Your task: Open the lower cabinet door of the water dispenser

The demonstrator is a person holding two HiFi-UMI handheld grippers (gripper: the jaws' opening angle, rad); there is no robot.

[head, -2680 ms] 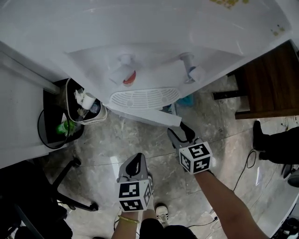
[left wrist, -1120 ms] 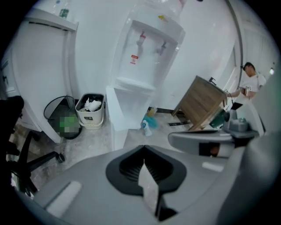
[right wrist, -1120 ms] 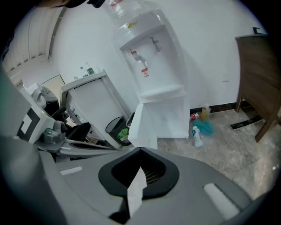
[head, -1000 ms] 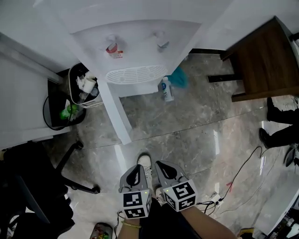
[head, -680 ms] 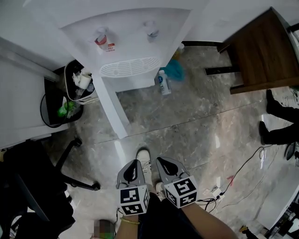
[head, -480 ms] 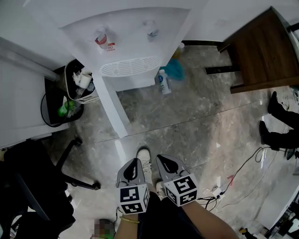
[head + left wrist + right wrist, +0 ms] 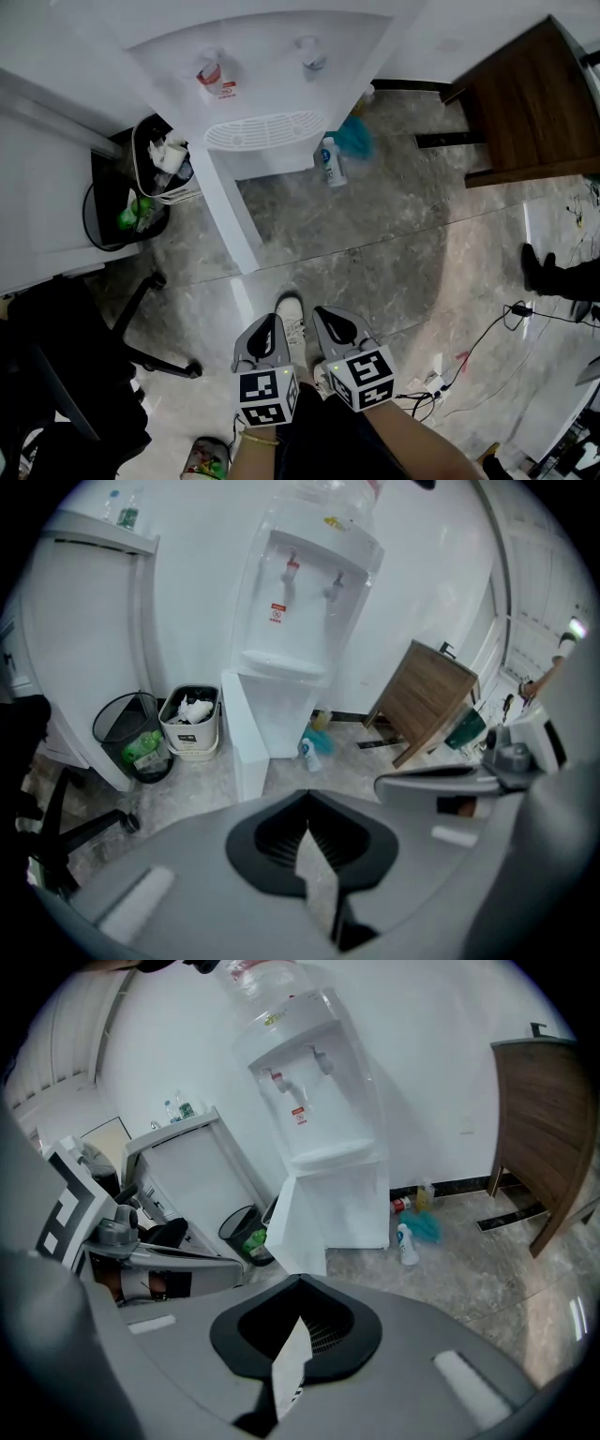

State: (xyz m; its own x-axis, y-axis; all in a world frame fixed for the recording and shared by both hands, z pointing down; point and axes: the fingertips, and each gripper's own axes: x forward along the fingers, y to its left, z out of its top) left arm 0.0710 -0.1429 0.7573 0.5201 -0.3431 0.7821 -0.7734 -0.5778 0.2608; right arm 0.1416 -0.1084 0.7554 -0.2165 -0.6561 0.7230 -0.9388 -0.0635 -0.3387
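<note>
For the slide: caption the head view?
Dispenser, lower door open; left gripper and right gripper shut, empty, well short of it.

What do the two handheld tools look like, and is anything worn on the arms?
Left tool and right tool: grey moulded bodies tapering to the tips, each with a black-lined teardrop opening. Each carries a white cube with black square markers. A thin yellow bracelet sits on the left wrist; forearms show no sleeves.

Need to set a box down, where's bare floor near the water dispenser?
Bare floor between the open cabinet door, the wooden table and your shoe. Crowded: trash bins left of the door, spray bottle at the dispenser.
</note>
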